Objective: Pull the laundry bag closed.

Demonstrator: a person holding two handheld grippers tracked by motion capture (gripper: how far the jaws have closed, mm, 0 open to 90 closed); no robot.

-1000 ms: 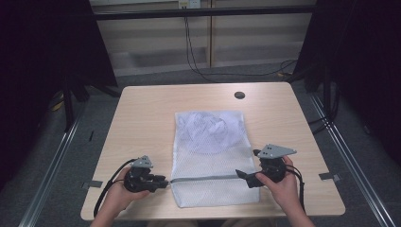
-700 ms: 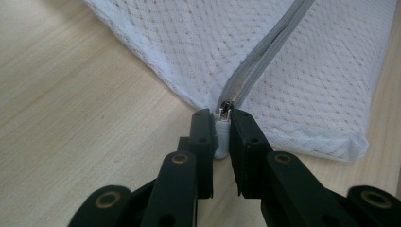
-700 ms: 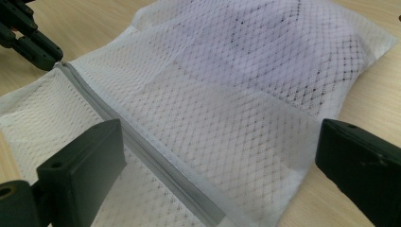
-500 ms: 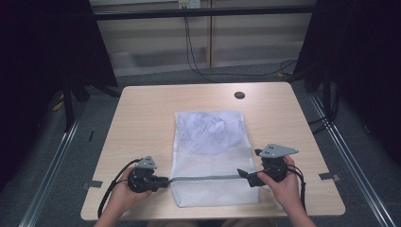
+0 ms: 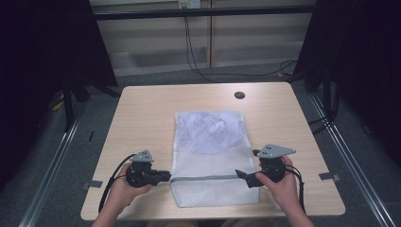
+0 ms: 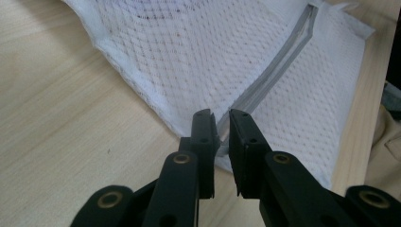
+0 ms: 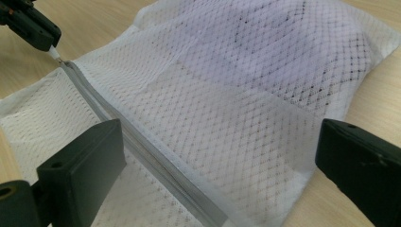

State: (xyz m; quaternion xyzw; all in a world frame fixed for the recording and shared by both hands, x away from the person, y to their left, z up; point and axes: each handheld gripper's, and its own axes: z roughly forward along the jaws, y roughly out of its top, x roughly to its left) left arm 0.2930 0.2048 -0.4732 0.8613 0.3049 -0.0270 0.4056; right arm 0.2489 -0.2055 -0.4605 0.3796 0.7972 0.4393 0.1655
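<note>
The left gripper lies low at the left edge of the mesh bag, its jaws nearly together and pinching a small tab at the left end of the grey zip. From the right gripper view that tab looks stretched taut off the bag's corner, so I judge this hand is anchoring the bag so it will not slide or bunch.

The bag lies flat in the near middle of the table, the zip running across it close to the person's edge. Through the mesh a pale, crumpled item shows in the far half; what it is cannot be told.

The right gripper sits over the zip's right end with jaws wide apart, holding nothing, probably placed to take the slider.
</note>
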